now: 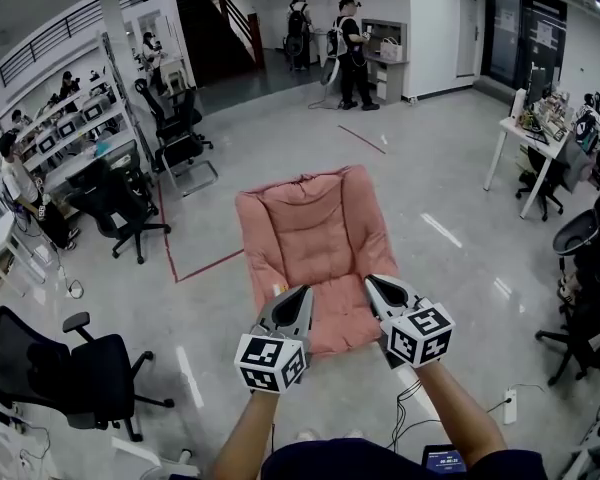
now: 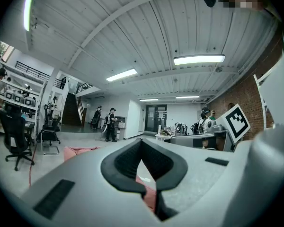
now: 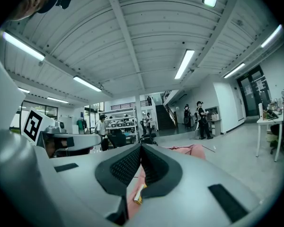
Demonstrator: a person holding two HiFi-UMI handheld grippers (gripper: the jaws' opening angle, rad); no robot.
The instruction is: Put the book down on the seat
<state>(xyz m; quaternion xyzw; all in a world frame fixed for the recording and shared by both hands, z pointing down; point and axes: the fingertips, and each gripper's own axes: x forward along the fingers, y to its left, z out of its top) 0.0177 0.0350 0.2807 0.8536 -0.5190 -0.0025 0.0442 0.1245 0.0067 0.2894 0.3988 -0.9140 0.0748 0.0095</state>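
The book is not showing in any view. Nothing book-like is lying on the pink seat (image 1: pixel 310 218), and neither pair of tongs is carrying it. Nearest me, the person's forearms (image 1: pixel 252 430) are reaching forward, with the left tongs (image 1: pixel 304 292) and the right tongs (image 1: pixel 371 281) hanging side by side over the seat's front edge, apart from each other. Both are clenched on nothing: in each gripper view the tips are meeting, and only pink cushion is showing through the gap behind them. Through the right tongs' gap a small yellowish scrap (image 3: pixel 138 197) is showing against the pink — I cannot tell what it is. With no book in sight, I am judging the task either not begun or already over, and I cannot say which. The seat is sitting on the floor (image 1: pixel 450 228), its back leaning away. Beyond it, black office chairs (image 1: pixel 115 208) are standing at the left and a white tabletop (image 1: pixel 525 133) at the right — and people (image 1: pixel 350 53) are standing by the far stairs (image 1: pixel 220 28).
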